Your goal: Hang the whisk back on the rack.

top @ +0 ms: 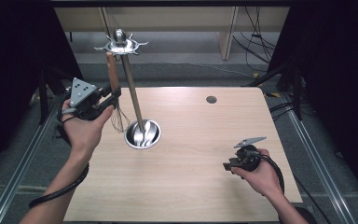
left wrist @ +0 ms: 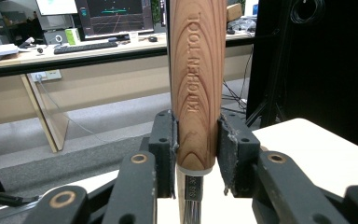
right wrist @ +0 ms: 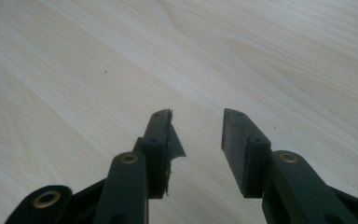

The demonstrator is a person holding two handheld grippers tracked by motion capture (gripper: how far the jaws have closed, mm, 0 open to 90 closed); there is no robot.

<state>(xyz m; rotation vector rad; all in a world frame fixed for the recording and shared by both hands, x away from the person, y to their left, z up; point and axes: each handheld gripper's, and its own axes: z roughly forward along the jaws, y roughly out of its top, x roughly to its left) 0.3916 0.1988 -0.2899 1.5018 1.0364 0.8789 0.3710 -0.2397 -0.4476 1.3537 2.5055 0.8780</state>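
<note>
My left gripper is shut on a whisk with a wooden handle, held upright beside the metal utensil stand. In the left gripper view the handle, stamped KITCHEN TOOL, is clamped between my left gripper's pads just above its steel collar. The whisk's wire head hangs below the jaws, near the stand's round base. The handle's top reaches up under the stand's hook ring. My right gripper rests low at the table's right front, open, with only bare tabletop between its jaws.
The stand's base bowl holds a fork and spoon. The light wooden table has a small grommet hole near its far edge. Metal rails run along both table sides, and cables lie on the floor beyond.
</note>
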